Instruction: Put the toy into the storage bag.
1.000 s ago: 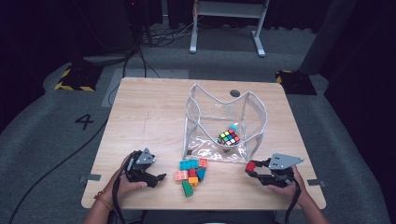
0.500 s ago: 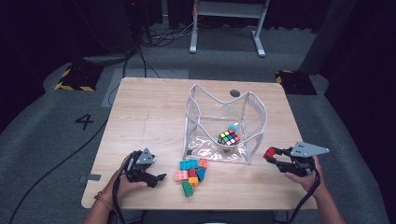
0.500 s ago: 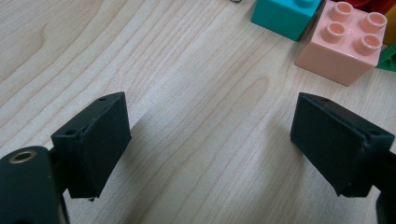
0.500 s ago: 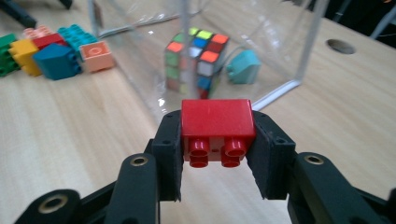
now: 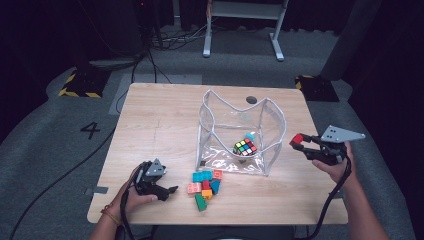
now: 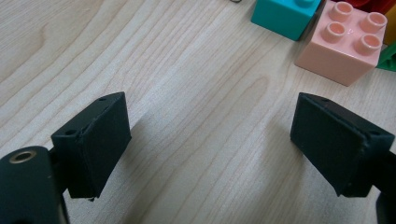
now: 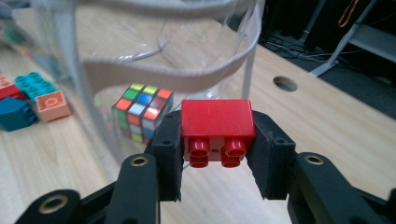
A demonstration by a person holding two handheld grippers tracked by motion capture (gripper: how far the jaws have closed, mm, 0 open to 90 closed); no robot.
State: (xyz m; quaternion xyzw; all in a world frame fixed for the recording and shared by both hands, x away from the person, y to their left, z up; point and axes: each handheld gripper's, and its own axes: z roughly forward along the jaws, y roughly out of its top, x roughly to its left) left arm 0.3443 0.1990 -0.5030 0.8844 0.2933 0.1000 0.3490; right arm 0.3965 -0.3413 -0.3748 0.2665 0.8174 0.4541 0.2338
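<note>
My right gripper (image 5: 298, 141) is shut on a red brick (image 7: 218, 123) and holds it in the air just right of the clear plastic bag (image 5: 272, 125). In the right gripper view the brick sits studs toward the camera between the two pads, close to the bag's white rim (image 7: 154, 77). Inside the bag lie a colour cube (image 5: 245, 147) and a small light-blue brick (image 5: 250, 136). My left gripper (image 5: 170, 192) rests on the table at the front left, open, jaws wide over bare wood (image 6: 201, 121). A pile of bricks (image 5: 205, 185) lies just right of it.
A pink brick (image 6: 348, 42) and a teal brick (image 6: 285, 16) lie just beyond the left jaws. The wooden table (image 5: 160, 115) has a round hole (image 5: 251, 100) at the back. Dark floor with cables surrounds the table; a metal stand (image 5: 240, 25) is behind.
The right gripper has risen from the table's front right and moved back and to the right with the red brick, up to the height of the bag's rim. The left gripper has stayed put.
</note>
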